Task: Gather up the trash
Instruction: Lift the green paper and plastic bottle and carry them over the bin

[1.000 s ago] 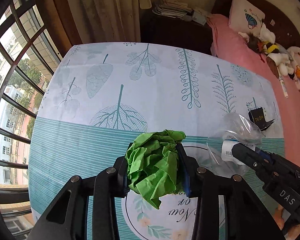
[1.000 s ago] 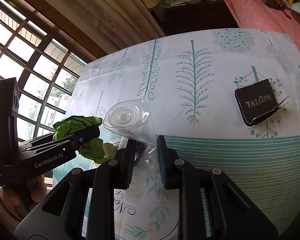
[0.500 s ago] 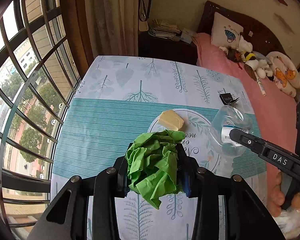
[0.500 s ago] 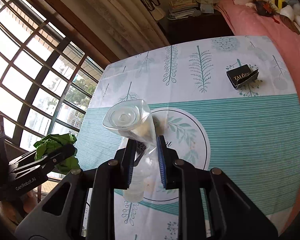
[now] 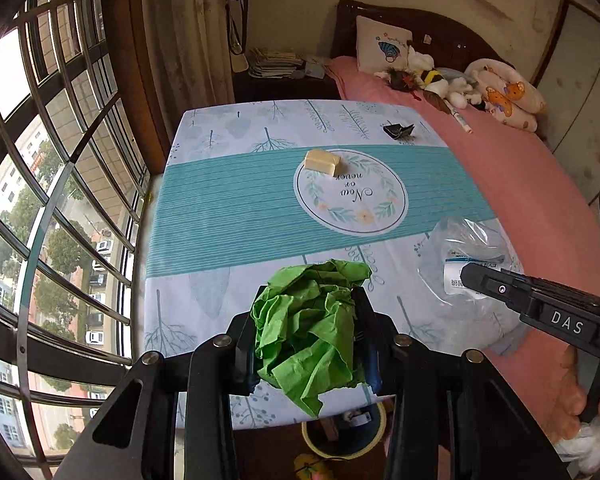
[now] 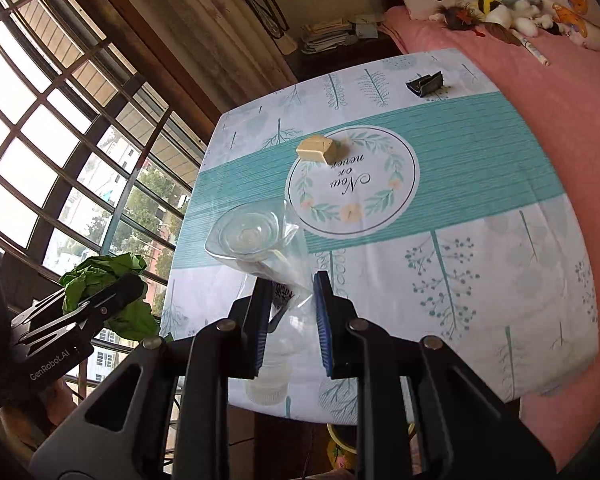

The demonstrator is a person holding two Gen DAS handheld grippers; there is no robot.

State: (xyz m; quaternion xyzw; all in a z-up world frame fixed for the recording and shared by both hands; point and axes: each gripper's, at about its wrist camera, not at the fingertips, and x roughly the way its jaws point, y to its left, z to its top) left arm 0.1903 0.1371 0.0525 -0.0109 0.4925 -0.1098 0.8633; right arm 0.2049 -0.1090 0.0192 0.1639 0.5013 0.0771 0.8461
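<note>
My left gripper (image 5: 306, 336) is shut on a crumpled green paper ball (image 5: 310, 328), held above the near edge of the table. The same green paper ball (image 6: 100, 280) shows at the left of the right wrist view in the left gripper (image 6: 112, 300). My right gripper (image 6: 290, 312) is shut on a crushed clear plastic bottle (image 6: 260, 244), base pointing away, cap (image 6: 266, 388) toward me. That bottle (image 5: 468, 256) appears at the right of the left wrist view. A beige block (image 5: 322, 161) and a black folded packet (image 5: 398, 130) lie on the table.
The table wears a teal and white leaf-print cloth (image 5: 228, 208). A bin (image 5: 342, 436) with a yellow rim sits on the floor below its near edge. A pink bed (image 5: 532, 184) with soft toys runs along the right. Barred windows (image 5: 40, 160) fill the left side.
Both grippers have pulled back and up from the table with their loads, so the whole tabletop and the bin below its near edge have come into view. The grips are unchanged.
</note>
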